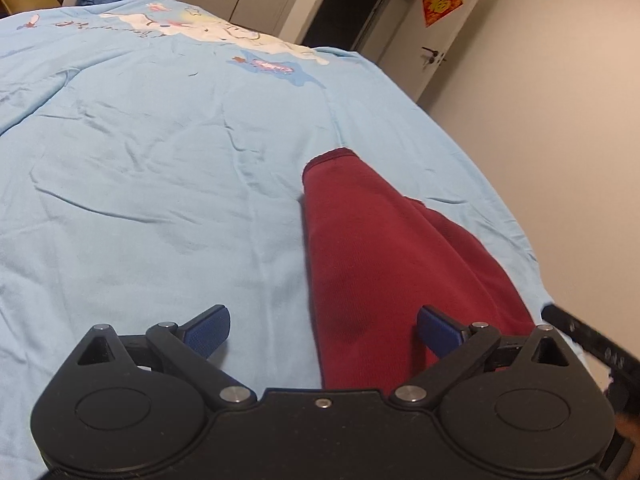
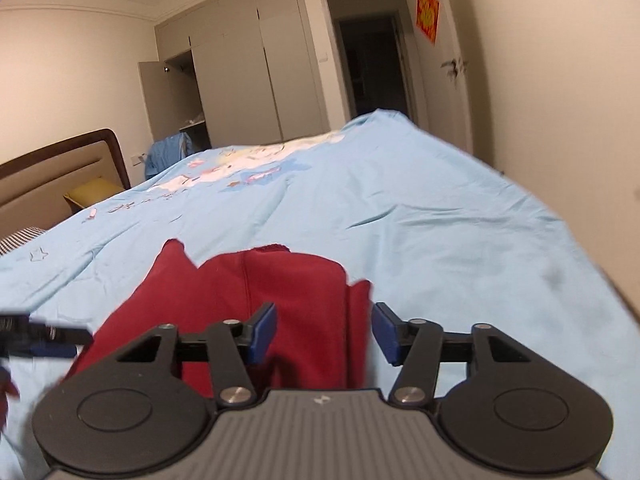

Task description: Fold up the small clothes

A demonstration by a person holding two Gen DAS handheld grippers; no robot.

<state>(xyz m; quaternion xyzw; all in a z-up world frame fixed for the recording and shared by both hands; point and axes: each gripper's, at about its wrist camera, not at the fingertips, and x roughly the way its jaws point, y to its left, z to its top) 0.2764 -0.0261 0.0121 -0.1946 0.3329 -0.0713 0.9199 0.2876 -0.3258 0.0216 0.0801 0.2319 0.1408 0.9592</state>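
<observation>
Two claws: I have both over the near edge of the bed [image 1: 160, 140], each with its pads spread apart and nothing between them.
Garment: one dark red garment [image 1: 380, 264] lies on the light blue cover, close to the bed's right edge, narrowing away from me to a hemmed end.
Left claw: the left claw [image 1: 323, 334] hovers low, straddling the garment's left border; one blue pad sits over bare cover, the other over red cloth.
Right claw: the right claw [image 2: 323, 332] hangs over the garment's right side [image 2: 280, 300], a lengthwise crease running just left of its left pad; this view is motion-blurred, so I cannot tell whether it touches the cloth.
Step in hand: I judge this is the approach for pinching the near corners before a fold.
How I'd do it well: lower both claws evenly, catch only red fabric and not the cover, take all layers at each corner, then lift together so the cloth stays taut.
Risk: the bed's edge is near; a lopsided pull could drag the piece off.
Far side: a wardrobe [image 2: 240, 60] and an open doorway, irrelevant here.
</observation>
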